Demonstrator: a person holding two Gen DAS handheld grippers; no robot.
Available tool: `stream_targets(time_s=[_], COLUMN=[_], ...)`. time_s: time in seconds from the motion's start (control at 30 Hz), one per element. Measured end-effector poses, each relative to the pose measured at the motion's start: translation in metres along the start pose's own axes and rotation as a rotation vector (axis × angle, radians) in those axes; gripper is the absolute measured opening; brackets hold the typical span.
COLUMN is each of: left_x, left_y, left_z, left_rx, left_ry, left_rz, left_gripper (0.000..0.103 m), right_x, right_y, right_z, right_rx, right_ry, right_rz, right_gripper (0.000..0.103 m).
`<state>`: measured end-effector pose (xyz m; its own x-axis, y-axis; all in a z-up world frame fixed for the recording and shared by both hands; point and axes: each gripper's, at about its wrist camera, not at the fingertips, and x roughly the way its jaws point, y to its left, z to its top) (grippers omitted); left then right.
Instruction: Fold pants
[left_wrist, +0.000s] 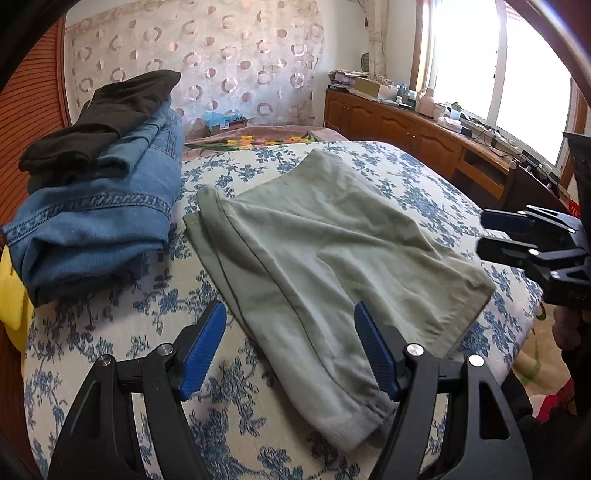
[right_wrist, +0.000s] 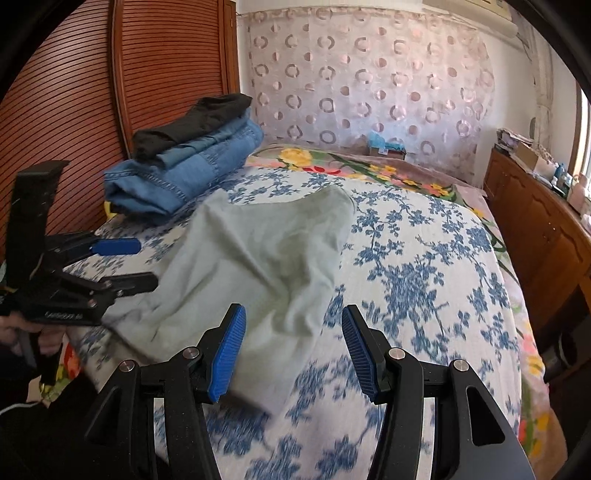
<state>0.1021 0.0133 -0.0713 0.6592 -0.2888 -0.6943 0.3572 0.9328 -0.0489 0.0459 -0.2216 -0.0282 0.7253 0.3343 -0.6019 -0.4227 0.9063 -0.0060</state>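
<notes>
Pale green pants (left_wrist: 332, 229) lie folded on the blue-flowered bedspread (left_wrist: 110, 332), one narrow end toward me. My left gripper (left_wrist: 289, 308) hovers open over that near end; its blue pads stand apart on either side of the cloth and do not press it. In the right wrist view the pants (right_wrist: 258, 251) stretch from the bed's near left edge toward the middle. My right gripper (right_wrist: 292, 312) is open above their near right edge, holding nothing. Each gripper shows in the other's view: the right gripper (left_wrist: 480, 232) at the bed's right edge, the left gripper (right_wrist: 144, 264) at the left.
A folded stack of blue jeans (left_wrist: 96, 206) with a black garment (left_wrist: 103, 114) on top sits at the far left of the bed, by a louvred wooden door (right_wrist: 74, 92). A wooden cabinet (left_wrist: 406, 129) with clutter runs under the window on the right. A tissue box (left_wrist: 225, 122) stands by the curtain.
</notes>
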Motion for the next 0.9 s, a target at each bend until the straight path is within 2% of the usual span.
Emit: stream_targets(time_s=[0.2,0.47,0.63,0.7,0.77,0.9], left_x=[-0.01,-0.019,-0.024,-0.024,-0.022,-0.022], left_y=[0.002,0.008,0.009,0.007,0.004,-0.003], left_z=[-0.017,-0.035,-0.041,-0.045,-0.046,-0.05], left_rx=[-0.021,-0.045,-0.069,-0.075,-0.076,-0.072], left_ry=[0.011,0.025,0.029,0.035,0.046,0.046], left_rz=[-0.007,-0.024,-0.076,-0.093,-0.107,-0.121], left_gripper=[0.073,0.072,0.058,0.056,0.047,0.042], right_x=[-0.014,-0.02,-0.008,-0.003,0.002,0.008], right_y=[-0.005,0.012,0.024,0.026,0.029,0.032], right_z=[-0.025,-0.028,-0.025,-0.025,-0.025,-0.025], right_rx=[0.02,-0.004,-0.052,-0.063,-0.076,-0.092], right_ry=[0.03,0.062,0.07,0.075,0.079,0.078], right_rz=[0.0,-0.001,-0.001,-0.011,-0.022,-0.038], right_gripper=[0.056,0.056,0.056,0.056,0.056,0.056])
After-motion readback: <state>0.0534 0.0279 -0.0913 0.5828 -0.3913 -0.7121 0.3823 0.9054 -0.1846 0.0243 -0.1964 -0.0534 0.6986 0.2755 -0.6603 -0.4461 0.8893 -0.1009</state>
